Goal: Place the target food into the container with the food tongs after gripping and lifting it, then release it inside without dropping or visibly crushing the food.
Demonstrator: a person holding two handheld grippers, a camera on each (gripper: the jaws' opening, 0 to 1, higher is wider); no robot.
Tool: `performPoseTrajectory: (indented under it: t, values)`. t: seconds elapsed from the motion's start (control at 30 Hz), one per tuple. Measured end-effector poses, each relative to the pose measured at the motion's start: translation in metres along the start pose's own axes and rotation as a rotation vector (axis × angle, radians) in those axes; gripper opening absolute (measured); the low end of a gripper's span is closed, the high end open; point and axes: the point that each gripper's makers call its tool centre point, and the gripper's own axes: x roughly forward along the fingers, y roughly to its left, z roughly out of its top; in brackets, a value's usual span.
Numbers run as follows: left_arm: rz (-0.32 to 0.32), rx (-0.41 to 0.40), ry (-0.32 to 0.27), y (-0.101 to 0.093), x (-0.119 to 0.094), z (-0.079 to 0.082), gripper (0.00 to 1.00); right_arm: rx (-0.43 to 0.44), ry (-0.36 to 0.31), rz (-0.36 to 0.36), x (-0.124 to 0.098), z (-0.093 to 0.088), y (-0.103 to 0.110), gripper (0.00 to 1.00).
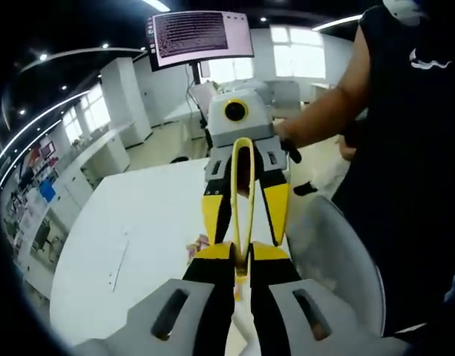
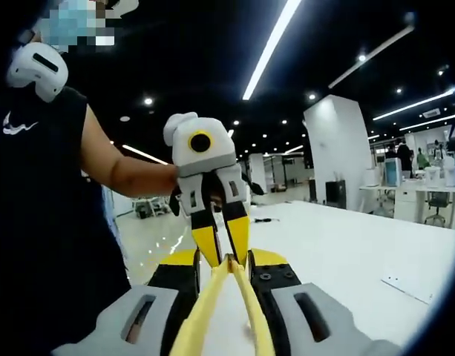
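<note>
Yellow food tongs [image 1: 243,159] stand up between the two grippers, which face each other. My left gripper [image 1: 240,256] is shut on the tongs' narrow end. My right gripper [image 1: 244,236] is open, its yellow fingers straddling the tongs' looped end without clearly touching it. In the right gripper view the tongs' two arms [image 2: 246,300] run back between my right gripper's [image 2: 228,263] jaws and meet at the left gripper [image 2: 226,248]. A small pinkish piece of food [image 1: 200,243] lies on the white table [image 1: 138,237], half hidden by a jaw. A white curved container wall [image 1: 346,248] sits to the right.
A person in black [image 1: 405,148] stands close at the right, a hand on the right gripper. A thin white sheet [image 1: 119,259] lies on the table's left side. Another sheet [image 2: 409,285] lies on the table [image 2: 361,252]. A monitor [image 1: 201,35] hangs behind.
</note>
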Motion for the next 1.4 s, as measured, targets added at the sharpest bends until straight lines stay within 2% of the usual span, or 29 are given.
performPoseTrajectory:
  t: [0.17,0.43,0.57,1.27,1.4]
  values:
    - [-0.001,0.000,0.001,-0.001,0.000,-0.001,0.01,0.001,0.005,0.004,0.000,-0.001,0.000,0.22]
    - [-0.001,-0.028,-0.069,-0.003,-0.002,0.002,0.03,0.024,0.032,0.009,-0.002,0.000,0.000,0.18]
    - [0.007,-0.019,-0.079,-0.003,-0.003,0.005,0.04,0.018,0.037,0.012,0.000,0.003,0.000,0.18]
    - [-0.010,-0.053,-0.124,-0.006,-0.015,0.011,0.08,0.023,0.018,0.054,0.003,0.010,0.005,0.20]
    - [-0.020,-0.070,-0.145,-0.009,-0.018,0.014,0.08,0.043,-0.006,0.071,0.002,0.013,0.008,0.20]
